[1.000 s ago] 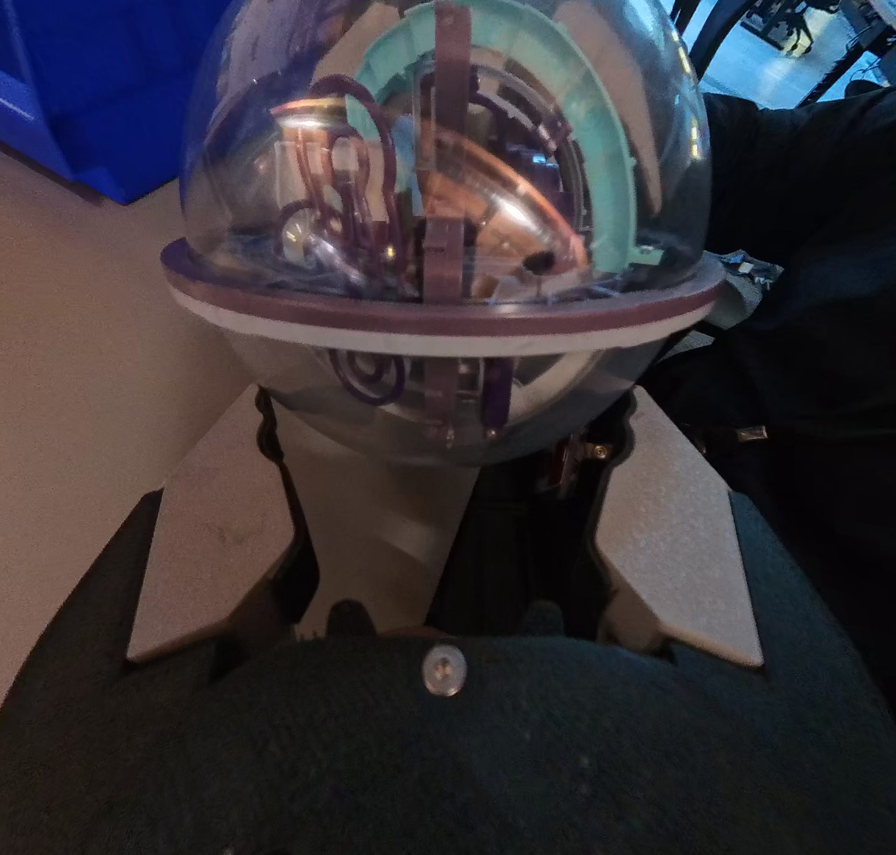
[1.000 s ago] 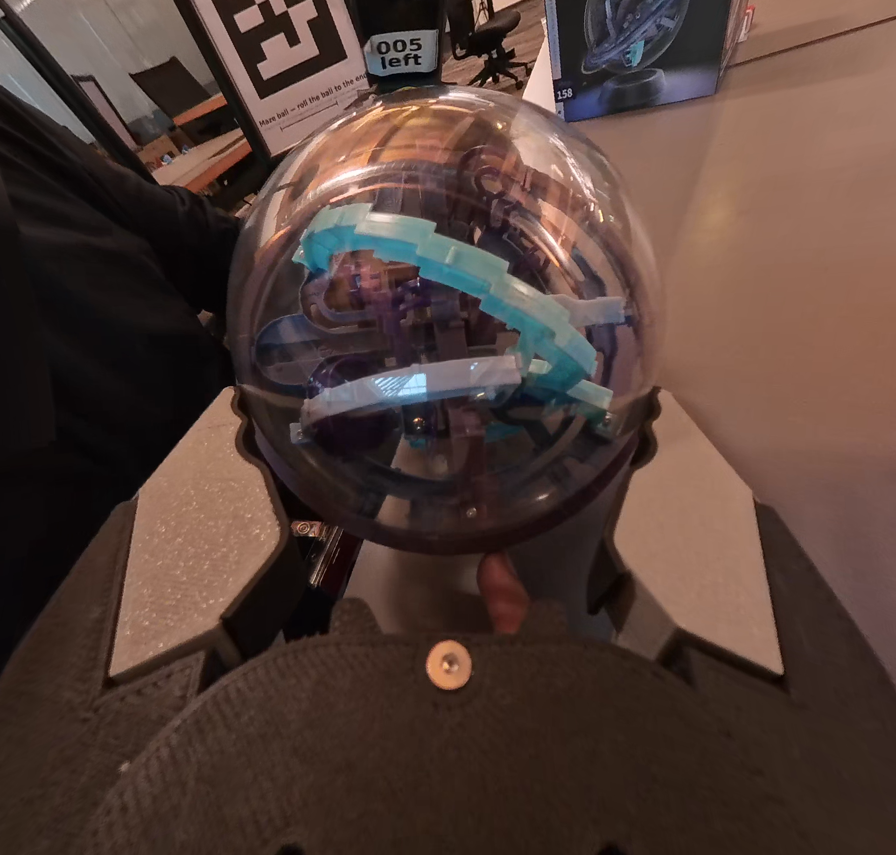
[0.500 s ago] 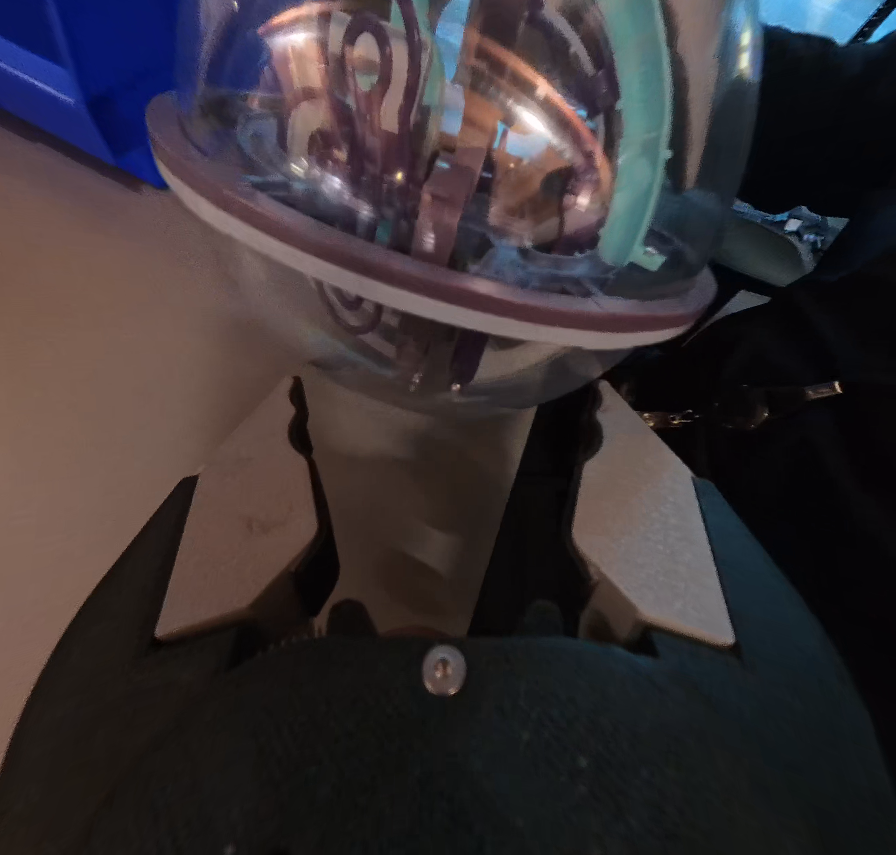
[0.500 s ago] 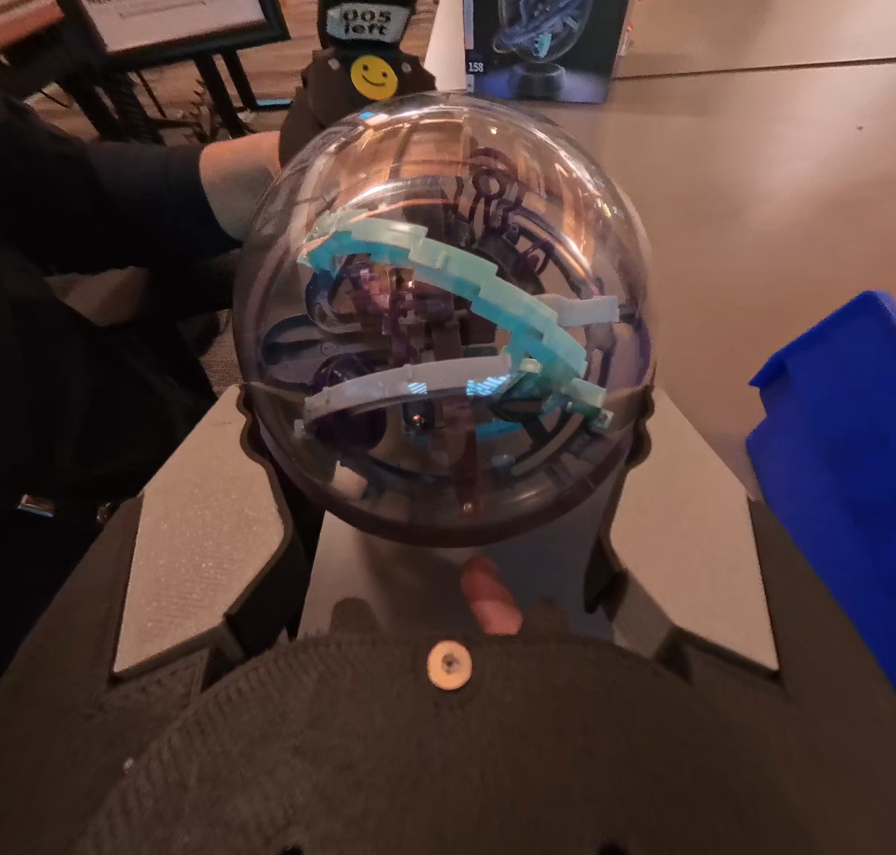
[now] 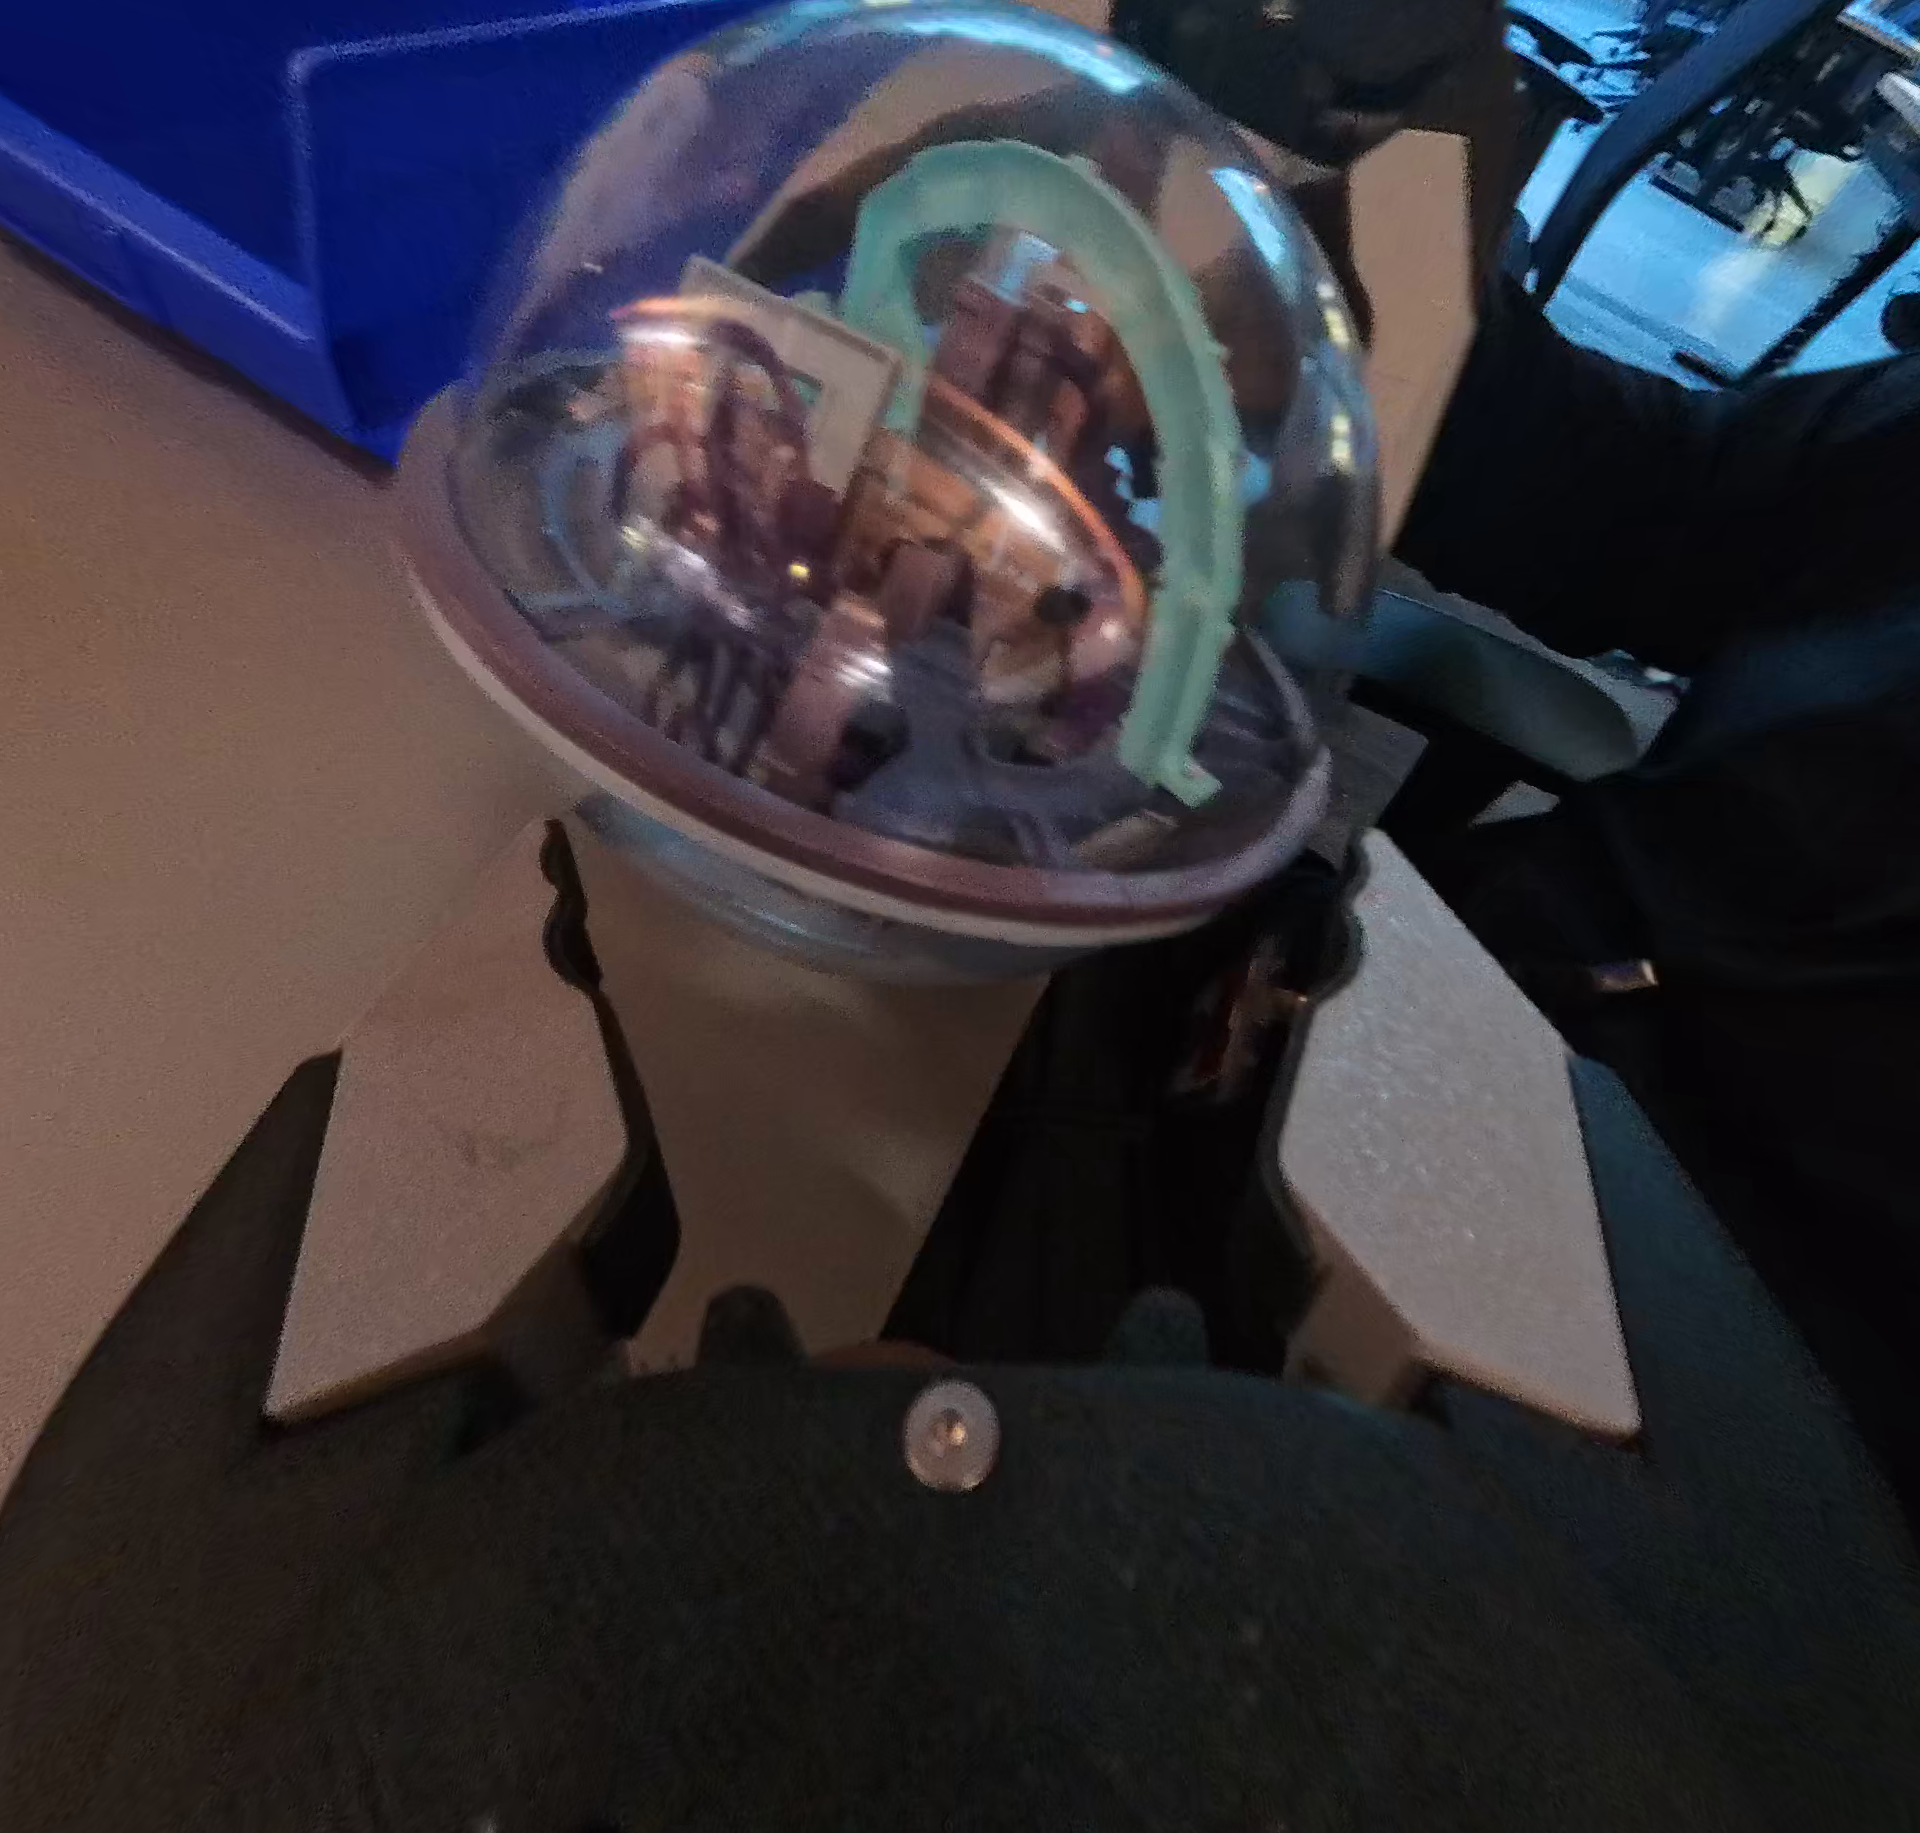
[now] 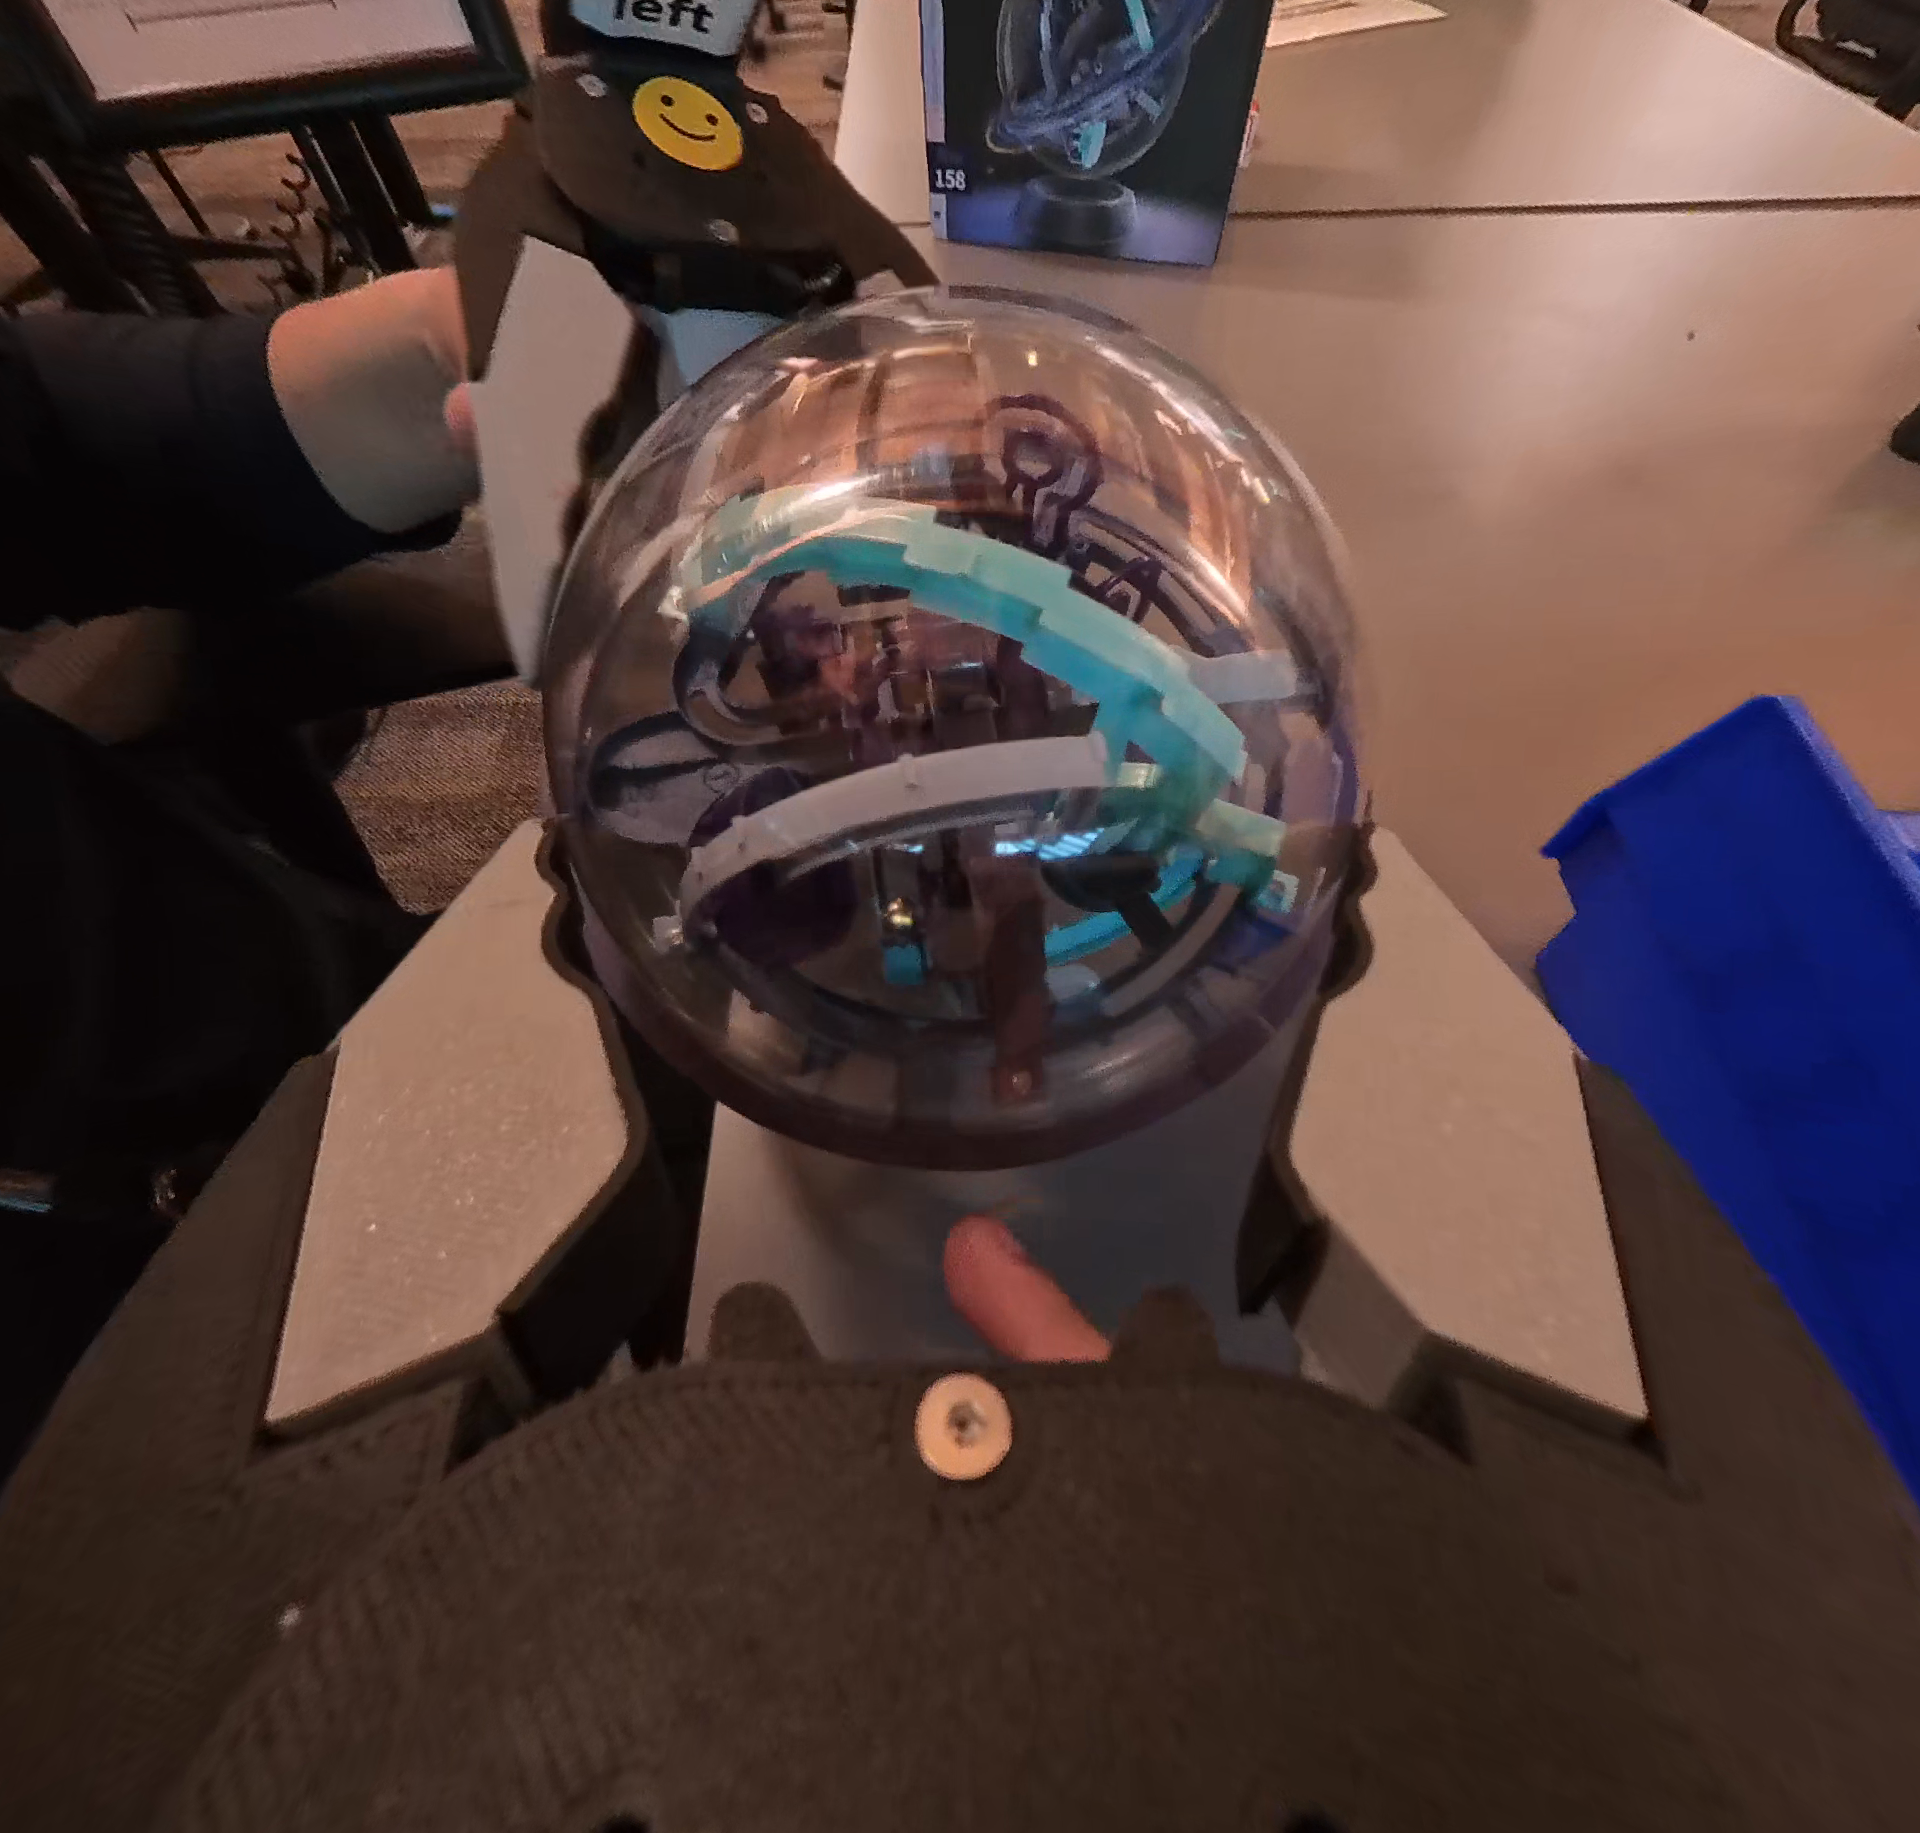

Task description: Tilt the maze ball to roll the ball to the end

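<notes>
The maze ball (image 5: 935,495) is a clear sphere with teal, white and purple tracks inside and a purple-and-white rim. It is held up over the table (image 6: 1558,381) between both grippers. My left gripper (image 5: 951,879) is shut on its lower half, and the rim tilts down to the right. My right gripper (image 6: 951,879) is shut on the ball (image 6: 945,723), with both pads against its sides. In the right wrist view one finger (image 6: 520,516) of the left gripper lies against the ball's far left side. I cannot pick out the small ball inside.
A blue bin (image 5: 312,173) stands close by on the table, at the right in the right wrist view (image 6: 1766,952). A dark product box (image 6: 1081,79) and a framed sign (image 6: 239,7) are at the back. A hand (image 6: 364,391) and dark sleeve are on the left.
The maze ball has been tilted: in the left wrist view its rim went from level to sloping down to the right. Both views swung toward the blue bin. Both grasps held.
</notes>
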`<state>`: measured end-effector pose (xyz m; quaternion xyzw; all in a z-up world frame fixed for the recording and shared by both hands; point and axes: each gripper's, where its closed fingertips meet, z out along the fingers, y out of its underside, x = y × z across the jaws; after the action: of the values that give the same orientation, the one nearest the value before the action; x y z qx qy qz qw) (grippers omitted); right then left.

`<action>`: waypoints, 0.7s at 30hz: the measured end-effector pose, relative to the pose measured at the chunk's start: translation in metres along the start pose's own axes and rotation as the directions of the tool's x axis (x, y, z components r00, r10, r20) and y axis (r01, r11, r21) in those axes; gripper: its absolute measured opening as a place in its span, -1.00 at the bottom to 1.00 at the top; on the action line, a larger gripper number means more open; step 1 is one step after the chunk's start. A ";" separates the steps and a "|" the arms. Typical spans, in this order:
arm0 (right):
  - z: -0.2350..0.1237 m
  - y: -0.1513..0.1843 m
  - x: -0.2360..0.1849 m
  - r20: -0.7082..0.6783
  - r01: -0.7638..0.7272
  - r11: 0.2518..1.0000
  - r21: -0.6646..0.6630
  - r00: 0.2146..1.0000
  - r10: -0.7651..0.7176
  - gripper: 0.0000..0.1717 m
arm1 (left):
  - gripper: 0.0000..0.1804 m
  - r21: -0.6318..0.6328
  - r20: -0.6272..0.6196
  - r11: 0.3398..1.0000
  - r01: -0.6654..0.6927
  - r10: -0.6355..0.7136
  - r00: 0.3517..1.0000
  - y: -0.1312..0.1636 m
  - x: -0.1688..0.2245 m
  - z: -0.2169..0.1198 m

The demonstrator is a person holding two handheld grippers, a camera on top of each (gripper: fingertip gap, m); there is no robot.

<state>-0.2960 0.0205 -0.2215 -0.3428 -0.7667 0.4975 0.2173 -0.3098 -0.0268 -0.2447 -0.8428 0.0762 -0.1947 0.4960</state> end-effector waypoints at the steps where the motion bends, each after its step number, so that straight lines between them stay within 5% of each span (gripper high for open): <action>1: 0.001 -0.001 -0.001 0.003 0.002 1.000 0.003 1.000 -0.002 0.62 | 0.52 -0.004 0.007 1.000 0.004 -0.004 1.000 -0.001 -0.004 0.000; 21: -0.002 0.012 0.004 -0.023 0.022 0.999 -0.045 0.999 -0.023 0.65 | 0.58 0.011 -0.040 1.000 -0.014 0.014 0.999 -0.017 -0.032 -0.013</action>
<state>-0.2935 0.0276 -0.2315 -0.3450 -0.7788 0.4735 0.2242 -0.3451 -0.0184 -0.2323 -0.8355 0.0910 -0.2084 0.5002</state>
